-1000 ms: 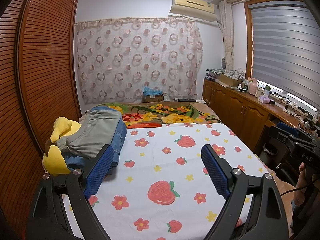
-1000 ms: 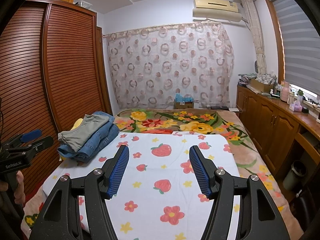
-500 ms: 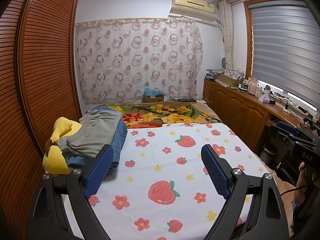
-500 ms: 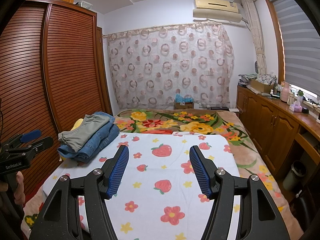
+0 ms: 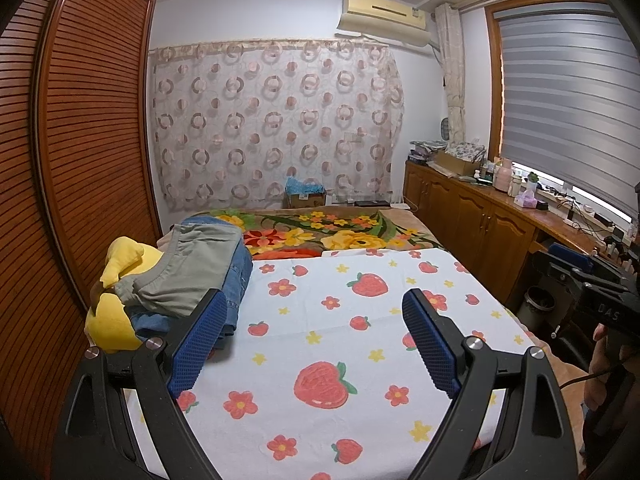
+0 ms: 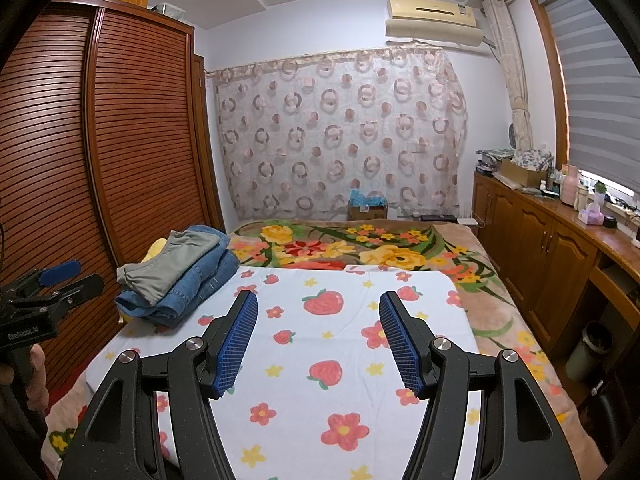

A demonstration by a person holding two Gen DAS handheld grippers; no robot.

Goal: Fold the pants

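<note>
Both grippers are hovering over the strawberry sheet (image 5: pixel 320 320), jaws spread wide, gripping nothing. Left gripper (image 5: pixel 316 344) and right gripper (image 6: pixel 318 340) are both pointing down the bed. The pants are sitting in a stack (image 5: pixel 188 276) at about 10 o'clock in both views: grey-green pair (image 6: pixel 168 268) on top, denim (image 6: pixel 200 284) under it, at the sheet's left edge near the wardrobe (image 6: pixel 100 160). Step in hand, as I'm reading it: fetching a pair from the stack. Advising: left gripper is sitting closest, so it should be taking the top grey-green pair by the waistband edge, pinching only one garment's layers so the denim isn't dragging along, then laying it flat mid-sheet before any fold. Left view is showing a yellow plush (image 5: pixel 116 312) wedged under and beside the stack, mostly hidden in the right view, where only a yellow sliver is peeking out. Right view is showing the stack's side profile and the denim layers more clearly.
</note>
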